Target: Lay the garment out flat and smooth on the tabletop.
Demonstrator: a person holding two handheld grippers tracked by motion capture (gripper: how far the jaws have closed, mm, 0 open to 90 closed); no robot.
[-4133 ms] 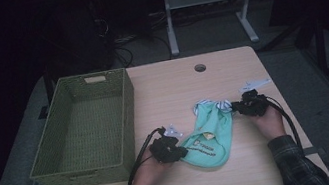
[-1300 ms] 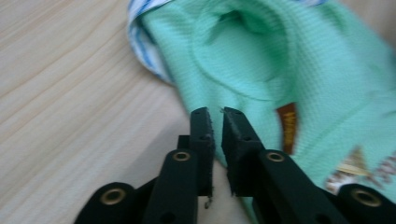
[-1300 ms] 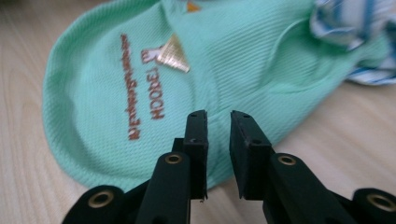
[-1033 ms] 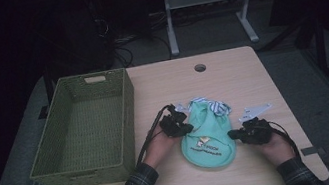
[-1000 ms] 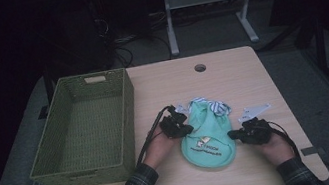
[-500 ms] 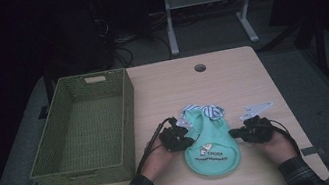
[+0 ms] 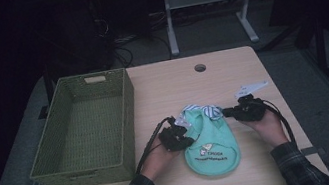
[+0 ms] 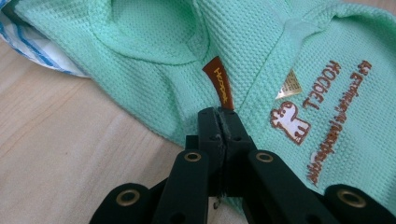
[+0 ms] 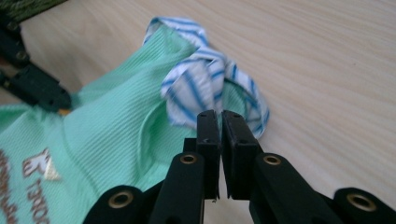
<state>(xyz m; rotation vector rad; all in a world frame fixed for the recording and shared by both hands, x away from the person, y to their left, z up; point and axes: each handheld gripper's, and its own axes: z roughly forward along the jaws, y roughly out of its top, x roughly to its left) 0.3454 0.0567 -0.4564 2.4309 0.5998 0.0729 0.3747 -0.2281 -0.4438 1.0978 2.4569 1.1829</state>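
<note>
Garment: one green bib (image 7: 210,145) lay on the table (image 7: 229,69) between your grippers.
Hidden: cloth under both tips.
Left gripper (image 8: 218,121): you clamped its edge.
Right gripper (image 9: 219,122): nearly together at the striped trim (image 9: 196,88); grip unclear.

Item: we see a mint-green waffle-knit bib (image 7: 210,146) with blue-and-white striped trim (image 7: 208,111).
Print: brown lettering and a small animal figure.
Pose: flat, rounded end toward the frame's bottom.
Place: lower centre-right of the frame.
</note>
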